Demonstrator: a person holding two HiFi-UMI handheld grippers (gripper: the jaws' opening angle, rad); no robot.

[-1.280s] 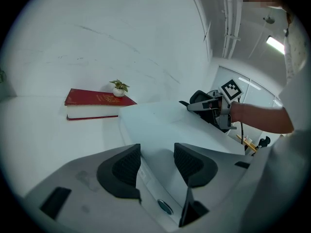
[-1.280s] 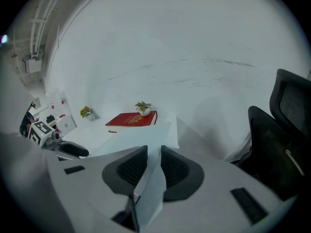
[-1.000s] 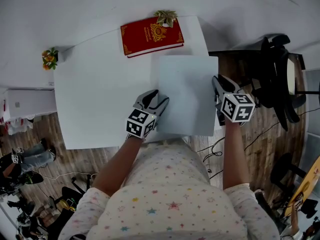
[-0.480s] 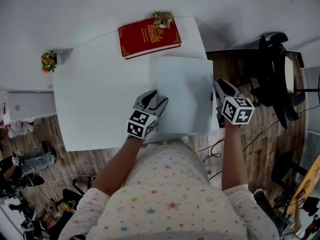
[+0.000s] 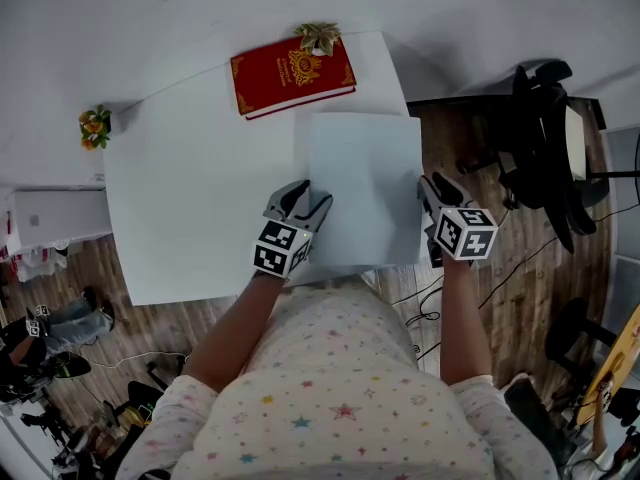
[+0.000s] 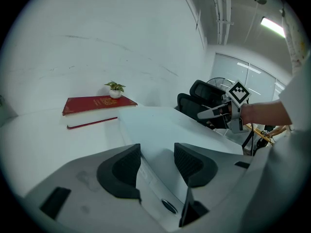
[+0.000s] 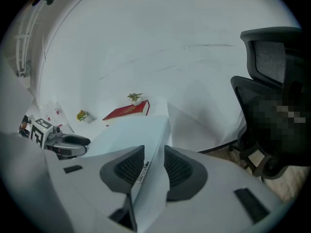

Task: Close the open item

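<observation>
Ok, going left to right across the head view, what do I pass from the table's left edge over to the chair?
orange flowers → left gripper → pale blue flat item → right gripper → black office chair. The red book spans the same stretch as the left gripper, so it is left out.

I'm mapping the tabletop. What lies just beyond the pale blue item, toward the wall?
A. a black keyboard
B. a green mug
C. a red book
C: the head view shows a red book lying on the white table just past the pale blue item, a small plant beside it.
</observation>
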